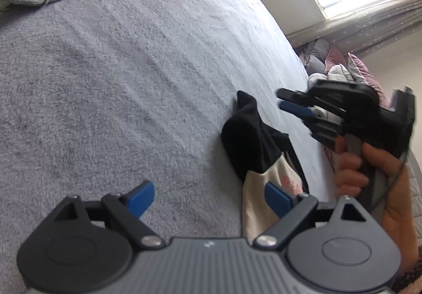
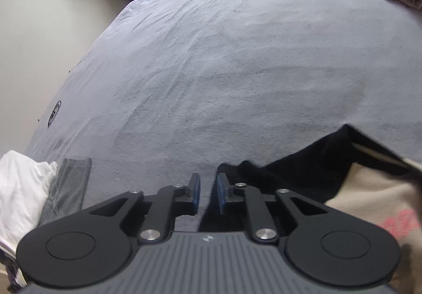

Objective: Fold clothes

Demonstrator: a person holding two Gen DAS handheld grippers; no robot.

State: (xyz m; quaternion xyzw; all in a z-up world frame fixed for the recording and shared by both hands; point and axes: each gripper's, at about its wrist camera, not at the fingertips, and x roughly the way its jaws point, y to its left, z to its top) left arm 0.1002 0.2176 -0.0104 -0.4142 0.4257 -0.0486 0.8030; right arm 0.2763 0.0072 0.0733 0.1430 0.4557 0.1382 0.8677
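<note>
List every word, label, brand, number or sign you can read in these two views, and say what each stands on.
No text can be read.
Pink print on the cream garment: too blurred to read.
Small white mark on the right claw body: a logo, no letters legible.

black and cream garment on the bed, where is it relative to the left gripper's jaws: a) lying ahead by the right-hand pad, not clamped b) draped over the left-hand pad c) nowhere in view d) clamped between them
a: the left gripper stands wide open over the grey bedspread, and the black and cream garment lies just past its right-hand pad, unclamped.
</note>
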